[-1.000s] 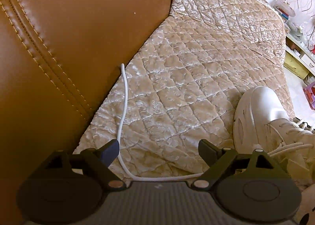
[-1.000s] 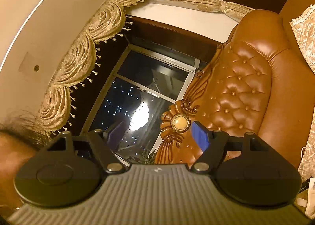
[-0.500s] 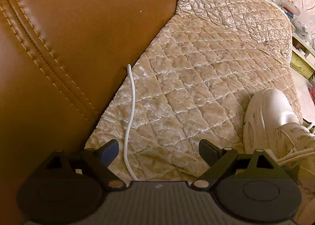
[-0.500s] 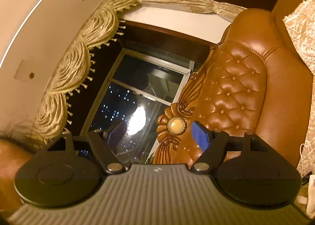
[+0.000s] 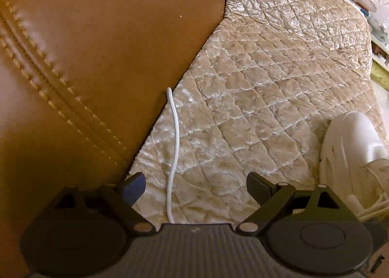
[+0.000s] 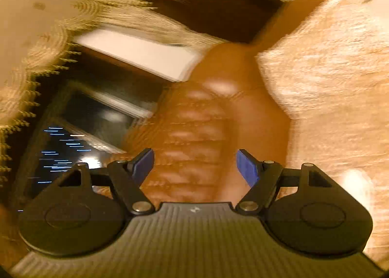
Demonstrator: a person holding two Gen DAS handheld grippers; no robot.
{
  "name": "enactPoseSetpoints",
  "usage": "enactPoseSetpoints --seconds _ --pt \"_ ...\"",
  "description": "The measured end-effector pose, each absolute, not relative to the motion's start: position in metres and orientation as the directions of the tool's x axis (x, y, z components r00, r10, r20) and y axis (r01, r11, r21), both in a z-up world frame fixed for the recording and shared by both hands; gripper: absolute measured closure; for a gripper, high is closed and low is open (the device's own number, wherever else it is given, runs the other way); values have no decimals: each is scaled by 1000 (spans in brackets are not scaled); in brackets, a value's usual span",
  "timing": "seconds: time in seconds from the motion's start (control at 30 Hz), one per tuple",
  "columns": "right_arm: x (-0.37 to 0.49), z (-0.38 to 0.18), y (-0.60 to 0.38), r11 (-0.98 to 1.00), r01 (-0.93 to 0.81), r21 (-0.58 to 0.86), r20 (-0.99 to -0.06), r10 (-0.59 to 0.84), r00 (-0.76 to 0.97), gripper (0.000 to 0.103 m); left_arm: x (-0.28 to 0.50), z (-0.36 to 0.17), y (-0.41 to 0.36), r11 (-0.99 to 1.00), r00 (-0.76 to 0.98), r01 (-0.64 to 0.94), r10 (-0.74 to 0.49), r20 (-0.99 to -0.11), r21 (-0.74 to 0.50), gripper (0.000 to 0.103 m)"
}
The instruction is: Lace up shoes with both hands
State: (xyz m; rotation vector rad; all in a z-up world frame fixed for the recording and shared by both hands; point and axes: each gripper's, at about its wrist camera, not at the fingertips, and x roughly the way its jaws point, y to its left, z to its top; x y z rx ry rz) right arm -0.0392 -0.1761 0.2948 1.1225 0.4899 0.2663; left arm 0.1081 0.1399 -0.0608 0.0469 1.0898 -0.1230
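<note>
Shoe (image 5: 350, 146) sits unlaced-looking at the quilt's (image 5: 267, 83) edge, lace (image 5: 174, 151) loose between the spread left claw (image 5: 194, 184); right claw (image 6: 195, 163), also spread, grips nothing, so grasping lace likely comes next.

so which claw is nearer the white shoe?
Left. The left claw hovers open with the white shoe just off its right side; the right claw faces the sofa armrest, no shoe visible.

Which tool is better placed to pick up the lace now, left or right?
Left, probably. The left tool is open, with the lace running between its fingers on the quilt. The right tool, also open, faces blurred sofa leather; no lace shows there.
</note>
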Motion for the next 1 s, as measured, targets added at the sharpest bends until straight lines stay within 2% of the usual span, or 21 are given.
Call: enactPoseSetpoints --seconds 0.1,0.23,0.4,0.47,0.5,0.53,0.57,0.67,0.87,0.9,0.93,1.0 --pt "-40 238 -185 383 209 900 -371 420 828 20 114 -60 136 990 496 126 -4 -869 67 9" --pt "-53 175 -193 267 352 897 -437 407 803 20 133 -59 135 978 554 106 93 -828 181 8" --pt "-67 130 -191 256 451 855 -517 353 779 20 168 -65 129 976 562 148 49 -826 158 8" --pt "-64 122 -187 298 467 833 -550 341 763 20 179 -70 116 957 567 196 67 -821 213 14" --pt "-64 119 -185 319 469 823 -561 336 756 20 183 -73 115 959 548 212 41 -836 186 34" --pt "-63 118 -183 339 474 813 -574 329 749 20 187 -76 114 961 528 227 14 -849 157 86" --pt "-62 118 -182 356 480 802 -588 322 742 20 186 -75 117 968 515 225 -23 -857 109 99" --pt "-59 114 -181 349 489 800 -592 323 738 20 176 -64 122 971 512 240 -130 -849 -4 99" --pt "-57 106 -186 322 493 808 -585 340 736 20 105 11 112 835 600 546 -450 -661 -73 100" --pt "-55 103 -186 319 493 809 -584 344 735 20 95 15 108 811 585 582 -462 -667 -51 100" --pt "-53 100 -185 316 494 810 -583 348 734 20 93 9 103 801 551 598 -437 -711 -28 98" --pt "-50 95 -183 311 495 811 -582 358 730 20 94 -15 96 784 467 621 -351 -812 18 88"
